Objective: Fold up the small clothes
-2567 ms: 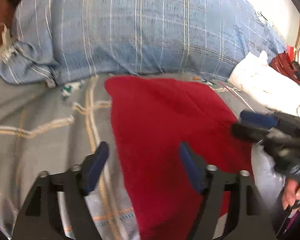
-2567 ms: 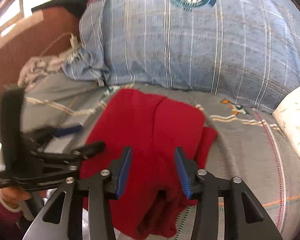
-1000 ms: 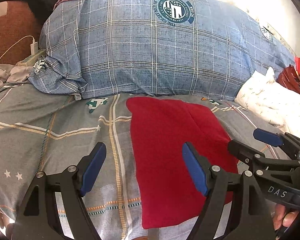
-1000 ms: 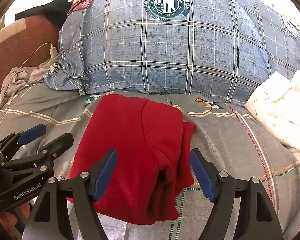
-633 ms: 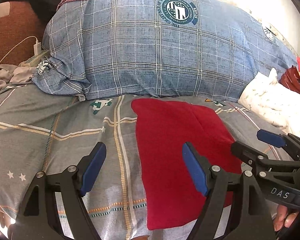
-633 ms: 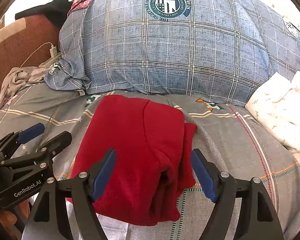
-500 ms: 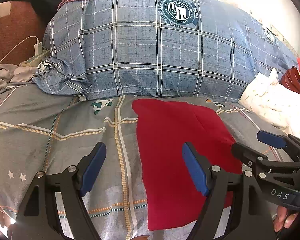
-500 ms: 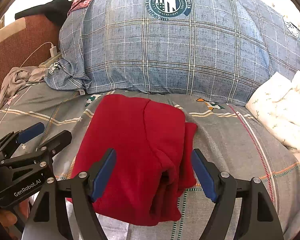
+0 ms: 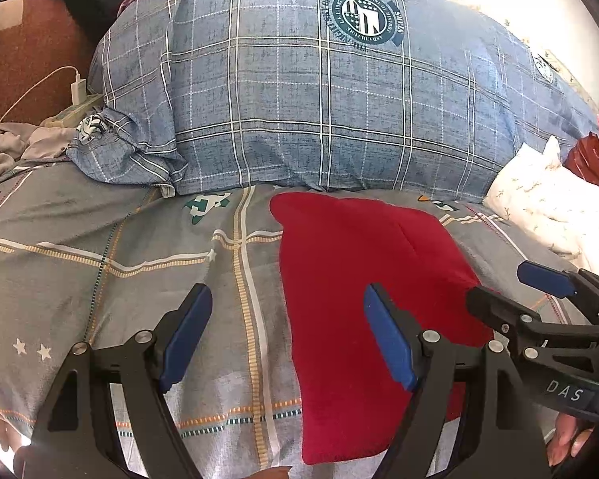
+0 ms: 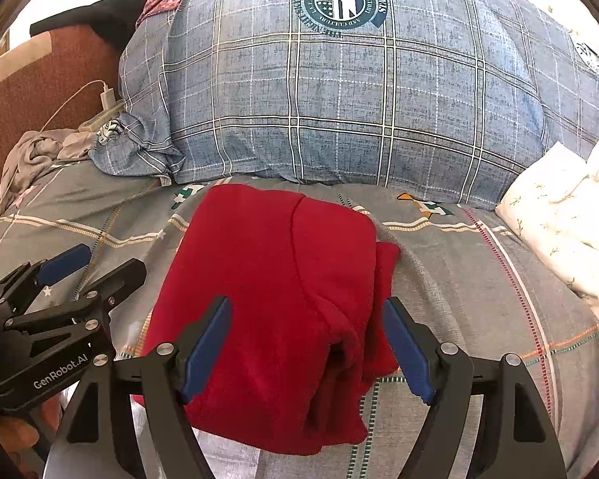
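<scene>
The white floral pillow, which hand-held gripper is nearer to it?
Right hand-held gripper: over the red garment, toward the white floral pillow. Left hand-held gripper is on the garment's far side.

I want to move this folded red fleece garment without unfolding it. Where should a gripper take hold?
Probably pinch the folded red fleece garment at its thick near-right edge, where the stacked layers gape, coming from the near side with the right gripper; gripping all layers should keep the fold together.

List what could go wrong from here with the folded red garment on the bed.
1. The red garment overhangs the near edge of the bed; a nudge might slide it off.
2. Its right side shows loose, bulging layers, so the fold may spring open.
3. Both the left gripper and right gripper are open and holding nothing; closing on one layer could undo the fold.
</scene>
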The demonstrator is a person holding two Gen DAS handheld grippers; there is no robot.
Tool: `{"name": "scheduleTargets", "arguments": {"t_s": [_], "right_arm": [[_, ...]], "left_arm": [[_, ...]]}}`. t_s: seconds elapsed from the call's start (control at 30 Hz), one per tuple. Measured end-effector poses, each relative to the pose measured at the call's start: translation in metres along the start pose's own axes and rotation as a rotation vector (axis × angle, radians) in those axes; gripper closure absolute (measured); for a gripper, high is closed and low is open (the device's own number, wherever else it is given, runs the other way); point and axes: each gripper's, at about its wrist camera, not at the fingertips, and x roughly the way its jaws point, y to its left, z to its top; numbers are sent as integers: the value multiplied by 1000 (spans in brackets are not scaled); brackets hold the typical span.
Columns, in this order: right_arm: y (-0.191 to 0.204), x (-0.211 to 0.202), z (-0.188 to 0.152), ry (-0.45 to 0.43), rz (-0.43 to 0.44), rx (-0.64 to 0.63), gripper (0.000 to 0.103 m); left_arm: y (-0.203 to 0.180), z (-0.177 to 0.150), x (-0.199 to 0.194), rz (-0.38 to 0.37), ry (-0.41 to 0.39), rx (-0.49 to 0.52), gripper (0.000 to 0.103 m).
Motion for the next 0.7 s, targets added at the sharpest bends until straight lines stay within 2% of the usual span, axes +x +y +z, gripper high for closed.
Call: {"name": "scheduleTargets", "arguments": {"t_s": [0.7], "right_arm": [[-5, 16, 3, 27, 9, 5, 24]], "left_arm": [[17, 0, 17, 3, 17, -37, 25]]}}
